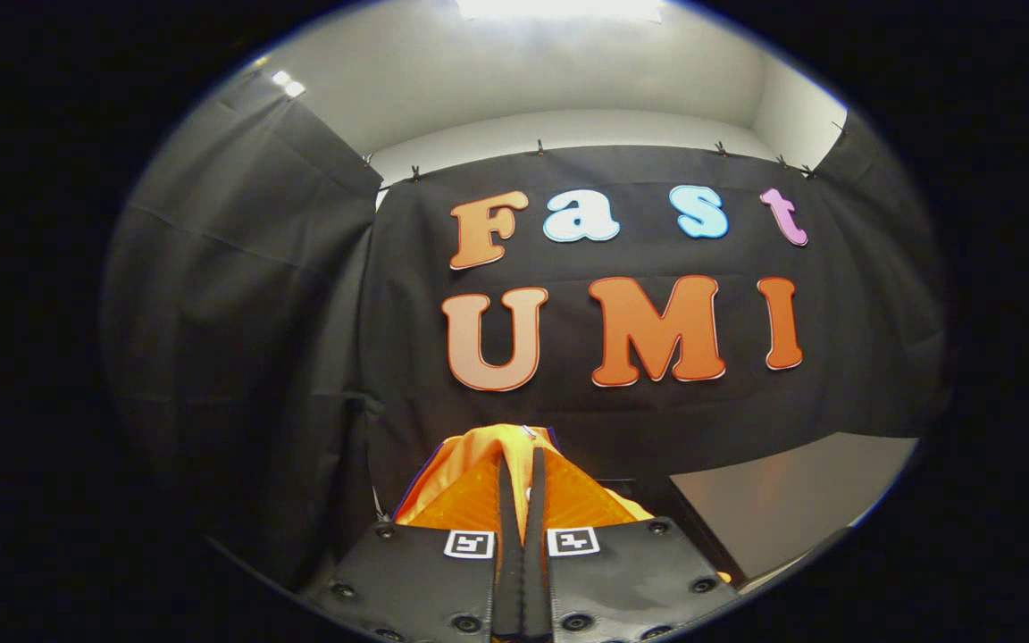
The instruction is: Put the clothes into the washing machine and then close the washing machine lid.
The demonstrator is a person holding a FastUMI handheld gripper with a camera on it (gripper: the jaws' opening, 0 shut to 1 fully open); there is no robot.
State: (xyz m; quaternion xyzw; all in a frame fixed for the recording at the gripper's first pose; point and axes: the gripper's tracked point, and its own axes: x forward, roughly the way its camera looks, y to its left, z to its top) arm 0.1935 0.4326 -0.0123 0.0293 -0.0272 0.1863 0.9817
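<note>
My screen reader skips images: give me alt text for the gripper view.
The gripper is closed on an orange garment, jaws pressed together with the cloth bunched around them. Beyond hangs the booth's black cloth wall; a grey flat surface sits lower right.

The hand-held gripper (520,500) has its fingers drawn nearly together, pinching a bright orange mesh-textured garment (470,487) that bunches up around and just ahead of them, blocking the near space between and beside the fingertips. Beyond the garment, open air runs to the black cloth back wall (622,420). A second black curtain panel (238,313) closes the left side. Ahead to the right, a flat grey slab-like surface (782,505) juts in, with free room above it.
</note>
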